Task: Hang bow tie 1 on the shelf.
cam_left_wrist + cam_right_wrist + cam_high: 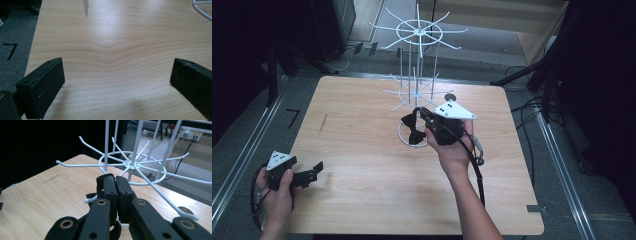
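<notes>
My right gripper pinches the bow tie; I'd lift its band over the hook just ahead. Left gripper wide open, empty.

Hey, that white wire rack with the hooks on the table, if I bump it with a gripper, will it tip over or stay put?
The white wire rack stands tall on a narrow ring base, so a bump high up would probably rock or tip it. Its thin wire looks light, so a low push would likely slide it across the smooth table. The long hooks may flex.
</notes>
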### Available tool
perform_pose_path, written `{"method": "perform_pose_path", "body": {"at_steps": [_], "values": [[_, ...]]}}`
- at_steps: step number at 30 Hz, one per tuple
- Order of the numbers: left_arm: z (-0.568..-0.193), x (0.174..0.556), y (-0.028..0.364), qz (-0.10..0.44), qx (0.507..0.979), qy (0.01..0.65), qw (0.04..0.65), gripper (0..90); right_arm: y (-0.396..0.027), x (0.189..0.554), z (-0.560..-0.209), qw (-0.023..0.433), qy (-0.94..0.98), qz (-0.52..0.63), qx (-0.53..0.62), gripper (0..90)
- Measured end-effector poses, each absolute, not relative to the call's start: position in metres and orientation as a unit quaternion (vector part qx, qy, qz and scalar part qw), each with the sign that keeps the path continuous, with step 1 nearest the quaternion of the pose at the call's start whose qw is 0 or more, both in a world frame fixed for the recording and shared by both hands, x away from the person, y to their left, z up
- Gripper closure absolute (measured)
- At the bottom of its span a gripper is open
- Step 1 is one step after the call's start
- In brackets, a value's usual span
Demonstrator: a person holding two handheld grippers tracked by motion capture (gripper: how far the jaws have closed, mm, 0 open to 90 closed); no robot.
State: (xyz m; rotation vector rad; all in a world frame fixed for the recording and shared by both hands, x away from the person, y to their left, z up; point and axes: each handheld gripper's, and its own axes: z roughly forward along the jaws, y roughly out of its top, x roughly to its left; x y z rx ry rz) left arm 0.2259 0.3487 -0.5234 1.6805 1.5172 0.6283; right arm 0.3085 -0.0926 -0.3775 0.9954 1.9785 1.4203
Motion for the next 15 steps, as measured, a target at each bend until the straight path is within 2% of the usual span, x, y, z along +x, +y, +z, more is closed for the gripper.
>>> {"method": "perform_pose_path", "body": {"at_steps": [15], "values": [[-0.523,0.226,0.349,0.247,0.659,0.596,0.385,0.0,-0.089,0.316,-0.389,0.254,0.727,0.519,0.370,88.1]]}}
